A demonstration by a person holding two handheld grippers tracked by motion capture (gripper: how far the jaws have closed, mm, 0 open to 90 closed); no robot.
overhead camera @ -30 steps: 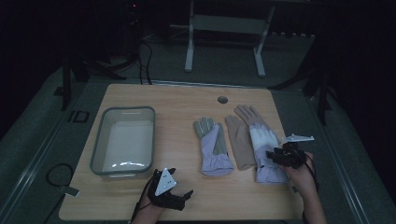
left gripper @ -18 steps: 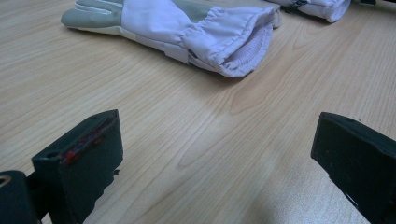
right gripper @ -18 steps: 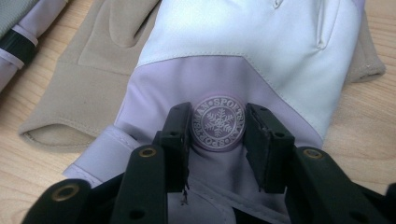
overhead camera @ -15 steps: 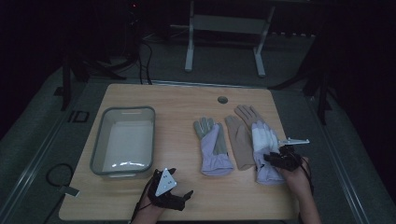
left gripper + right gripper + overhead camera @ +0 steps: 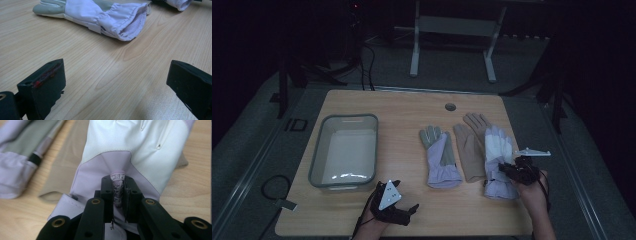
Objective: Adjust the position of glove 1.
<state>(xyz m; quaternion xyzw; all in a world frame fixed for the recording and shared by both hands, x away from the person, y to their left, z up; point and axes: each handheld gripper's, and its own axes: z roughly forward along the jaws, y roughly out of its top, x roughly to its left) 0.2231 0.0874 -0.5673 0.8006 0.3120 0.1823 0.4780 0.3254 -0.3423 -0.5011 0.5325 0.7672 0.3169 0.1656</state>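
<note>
Lilac fabric fold point(image 5: 118, 190) between right gripper point(image 5: 119, 185) fingers, glove cuff hidden.

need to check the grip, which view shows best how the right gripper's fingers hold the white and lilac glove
The right gripper view: its fingers are pinched shut on a raised fold of the white and lilac glove. The high view shows that glove small, with the right gripper on its cuff end. The left gripper view catches only its cuff.

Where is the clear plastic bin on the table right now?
In the high view the clear bin stands on the left half of the wooden table, left of the lavender and grey glove and just beyond the left gripper.
</note>
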